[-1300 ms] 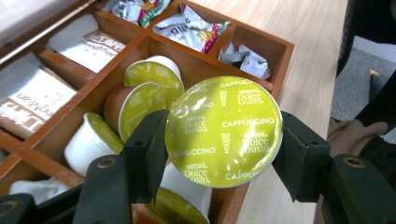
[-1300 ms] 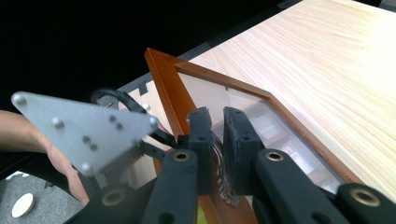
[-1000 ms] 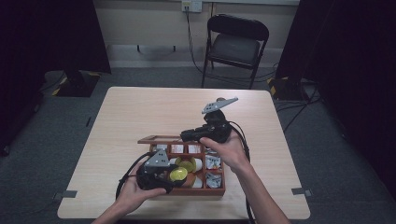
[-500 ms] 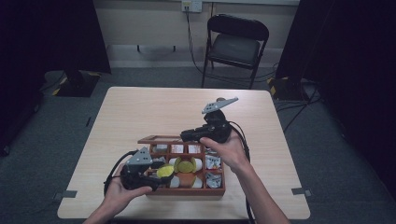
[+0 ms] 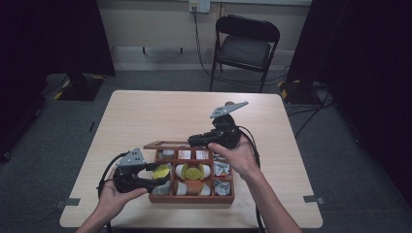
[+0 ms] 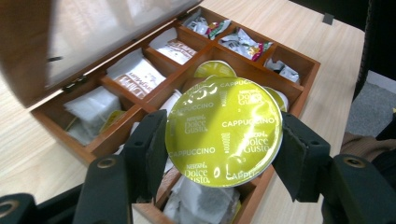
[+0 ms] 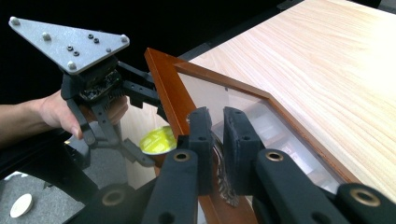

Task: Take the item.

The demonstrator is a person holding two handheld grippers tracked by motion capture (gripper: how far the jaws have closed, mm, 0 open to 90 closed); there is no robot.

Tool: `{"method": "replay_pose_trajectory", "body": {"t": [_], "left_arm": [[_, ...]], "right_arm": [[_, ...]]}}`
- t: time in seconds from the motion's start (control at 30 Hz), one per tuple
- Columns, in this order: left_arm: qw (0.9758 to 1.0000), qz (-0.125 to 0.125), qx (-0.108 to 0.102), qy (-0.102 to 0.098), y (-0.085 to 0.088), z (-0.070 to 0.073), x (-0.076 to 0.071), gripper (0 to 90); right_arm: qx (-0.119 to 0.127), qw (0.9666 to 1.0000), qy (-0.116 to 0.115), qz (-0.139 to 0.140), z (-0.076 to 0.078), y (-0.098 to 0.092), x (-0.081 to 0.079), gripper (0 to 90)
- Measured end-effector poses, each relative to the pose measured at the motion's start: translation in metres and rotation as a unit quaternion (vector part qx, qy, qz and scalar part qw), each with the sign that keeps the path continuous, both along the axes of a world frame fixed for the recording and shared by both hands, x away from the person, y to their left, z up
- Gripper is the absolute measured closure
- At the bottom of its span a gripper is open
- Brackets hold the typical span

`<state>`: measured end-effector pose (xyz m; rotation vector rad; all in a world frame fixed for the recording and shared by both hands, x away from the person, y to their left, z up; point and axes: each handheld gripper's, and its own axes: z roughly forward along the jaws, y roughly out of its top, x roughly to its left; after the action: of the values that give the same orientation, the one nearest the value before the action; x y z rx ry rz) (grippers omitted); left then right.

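Note:
A wooden compartment box (image 5: 192, 198) sits near the table's front edge, its glass-paned lid (image 5: 165, 144) raised. My right gripper (image 5: 191, 141) is shut on the lid's wooden frame (image 7: 168, 88), holding it up; its jaws clamp the frame edge (image 7: 217, 135). My left gripper (image 5: 163, 174) is shut on a yellow-green Dolce Gusto cappuccino capsule (image 6: 224, 130), held just above the box's left compartments. That capsule (image 7: 159, 140) and the left gripper (image 7: 135, 154) also show in the right gripper view, beyond the lid.
The box compartments hold white tea sachets (image 6: 137, 74), foil packets (image 6: 243, 43) and more capsules (image 5: 194, 171). The light wooden table (image 5: 160, 116) stretches beyond the box. A black folding chair (image 5: 245, 46) stands behind the table.
My left gripper has drawn back to the left with the capsule, from over the box's middle to its left side. The right gripper still holds the lid.

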<state>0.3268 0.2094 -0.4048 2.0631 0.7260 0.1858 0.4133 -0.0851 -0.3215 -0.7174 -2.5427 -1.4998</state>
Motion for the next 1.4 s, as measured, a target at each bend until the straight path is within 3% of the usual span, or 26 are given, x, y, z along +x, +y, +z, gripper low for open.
{"method": "replay_pose_trajectory", "body": {"t": [0.43, 0.67, 0.9, 1.07, 1.4], "left_arm": [[0.9996, 0.02, 0.0, 0.018, 0.024, -0.006, 0.013, 40.2], [0.9993, 0.035, 0.0, 0.012, 0.034, -0.004, 0.016, 40.2], [0.9977, 0.065, 0.003, 0.017, 0.049, -0.01, 0.023, 40.2], [0.9967, 0.08, -0.003, 0.012, 0.056, -0.006, 0.027, 40.2], [0.9944, 0.105, 0.005, 0.007, 0.07, 0.0, 0.037, 40.2]], "right_arm": [[-0.001, 1.0, 0.0, -0.001, 0.0, 0.0, 0.0, 82.2], [-0.001, 1.0, -0.001, 0.0, 0.0, 0.0, 0.0, 82.2], [-0.001, 1.0, -0.001, -0.001, 0.0, 0.0, -0.001, 82.2], [-0.001, 1.0, 0.0, -0.001, 0.0, 0.0, -0.001, 82.2], [0.0, 1.0, 0.0, -0.001, 0.0, 0.0, -0.001, 82.2]]}}
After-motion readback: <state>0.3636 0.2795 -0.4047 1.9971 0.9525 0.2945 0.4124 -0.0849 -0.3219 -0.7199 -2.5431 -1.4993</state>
